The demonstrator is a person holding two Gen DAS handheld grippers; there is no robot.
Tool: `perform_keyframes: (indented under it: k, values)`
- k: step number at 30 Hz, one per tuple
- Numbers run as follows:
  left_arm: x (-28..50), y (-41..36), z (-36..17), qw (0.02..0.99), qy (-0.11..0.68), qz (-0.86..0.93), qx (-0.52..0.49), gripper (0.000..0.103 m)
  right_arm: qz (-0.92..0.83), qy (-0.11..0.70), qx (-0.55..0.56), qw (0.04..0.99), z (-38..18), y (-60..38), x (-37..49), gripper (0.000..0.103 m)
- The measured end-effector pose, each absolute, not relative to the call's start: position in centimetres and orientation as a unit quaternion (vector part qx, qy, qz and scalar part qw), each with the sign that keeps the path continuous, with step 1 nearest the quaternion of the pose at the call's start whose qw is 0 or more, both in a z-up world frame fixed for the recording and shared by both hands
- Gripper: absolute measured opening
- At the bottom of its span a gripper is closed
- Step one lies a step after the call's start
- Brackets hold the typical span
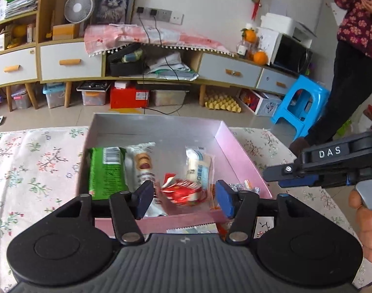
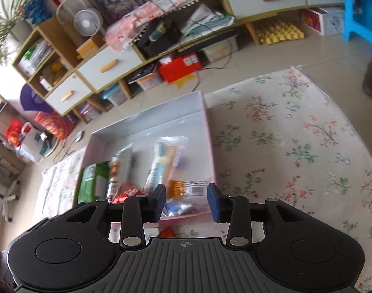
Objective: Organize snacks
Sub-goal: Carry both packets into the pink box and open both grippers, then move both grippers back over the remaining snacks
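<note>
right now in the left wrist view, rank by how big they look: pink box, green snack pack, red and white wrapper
1. pink box, clearly largest.
2. green snack pack.
3. red and white wrapper, blurred and nearer the camera, so second and third are close.

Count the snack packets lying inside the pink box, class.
5 at least: green packet at left, biscuit packet beside it, red packet near front, white-blue packet in the middle, orange packet front right. Grippers may hide more.

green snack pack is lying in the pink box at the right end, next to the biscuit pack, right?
Not quite: the green snack pack lies at the left end of the pink box, next to the biscuit pack. The left wrist view shows it.
</note>
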State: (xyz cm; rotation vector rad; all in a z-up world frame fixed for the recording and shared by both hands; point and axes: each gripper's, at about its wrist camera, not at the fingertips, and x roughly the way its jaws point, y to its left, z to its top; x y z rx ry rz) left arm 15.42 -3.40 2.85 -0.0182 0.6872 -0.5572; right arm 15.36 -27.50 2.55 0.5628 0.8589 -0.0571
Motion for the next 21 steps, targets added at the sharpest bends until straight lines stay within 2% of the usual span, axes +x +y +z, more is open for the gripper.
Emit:
perform_keyframes:
  k: [6,9,11,13,18,21]
  values:
    - [15.4,-0.8,4.7,0.903,0.352,-0.238,-0.07,0.056,-0.024,0.407,0.313,0.858,3.4,-28.9,14.0,0.039]
    - [14.7,0.3,5.7,0.909,0.351,-0.216,-0.066,0.062,-0.006,0.406,0.314,0.858,4.3,-28.7,13.1,0.039]
    - [14.1,1.2,6.2,0.913,0.35,-0.199,-0.058,0.067,0.004,0.402,0.29,0.868,5.3,-28.1,12.4,0.042]
    - [13.9,1.7,6.5,0.915,0.356,-0.183,-0.05,0.069,0.004,0.397,0.253,0.882,6.0,-27.3,11.5,0.051]
    - [13.5,2.8,6.1,0.915,0.371,-0.158,-0.017,0.072,0.001,0.397,0.155,0.904,6.9,-25.2,9.6,0.053]
    - [12.8,3.7,5.9,0.909,0.387,-0.155,-0.019,0.072,0.0,0.394,0.158,0.906,7.2,-25.3,8.5,0.053]
